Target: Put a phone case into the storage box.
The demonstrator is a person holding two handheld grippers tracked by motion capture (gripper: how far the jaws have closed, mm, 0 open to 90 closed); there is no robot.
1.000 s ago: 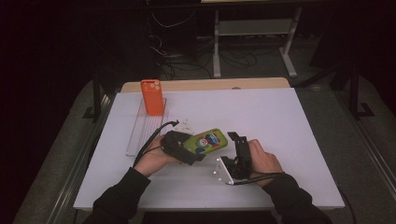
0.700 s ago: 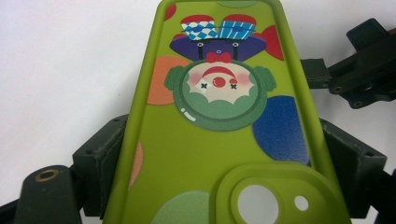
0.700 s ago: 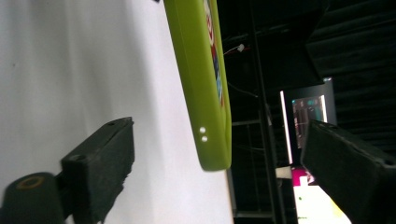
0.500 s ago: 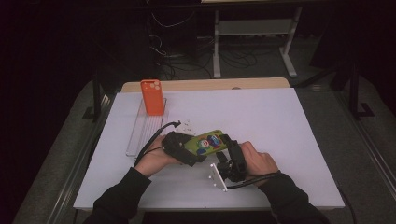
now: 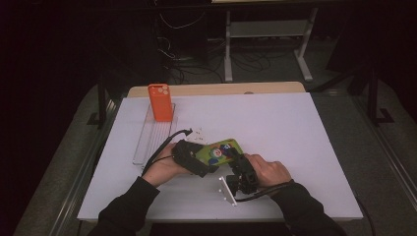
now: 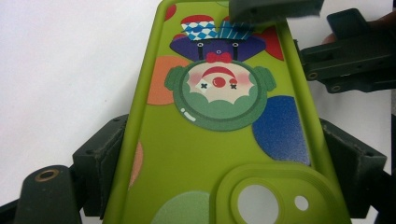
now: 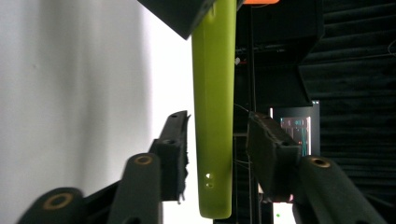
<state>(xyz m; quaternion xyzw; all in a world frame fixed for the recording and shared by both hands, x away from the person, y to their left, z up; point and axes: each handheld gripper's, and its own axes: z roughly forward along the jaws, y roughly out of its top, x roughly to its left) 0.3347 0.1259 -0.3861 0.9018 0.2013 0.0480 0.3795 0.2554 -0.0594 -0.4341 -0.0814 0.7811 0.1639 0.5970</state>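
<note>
The left gripper (image 5: pixel 199 162) grips a green phone case (image 5: pixel 221 150) by its long edges near the camera cut-out, holding it just above the white worktop (image 5: pixel 295 137) near the front middle. The right gripper (image 5: pixel 238 164) has just been closing around the case's far end, its jaws on either side of the thin edge (image 7: pixel 213 116) with small gaps, not yet pressing. An orange phone case (image 5: pixel 161 102) stands upright on a clear tray (image 5: pixel 147 142) at the back left.

Green clown-print phone case (image 6: pixel 219 140) clamped between black tongs (image 6: pixel 224 163)
</note>
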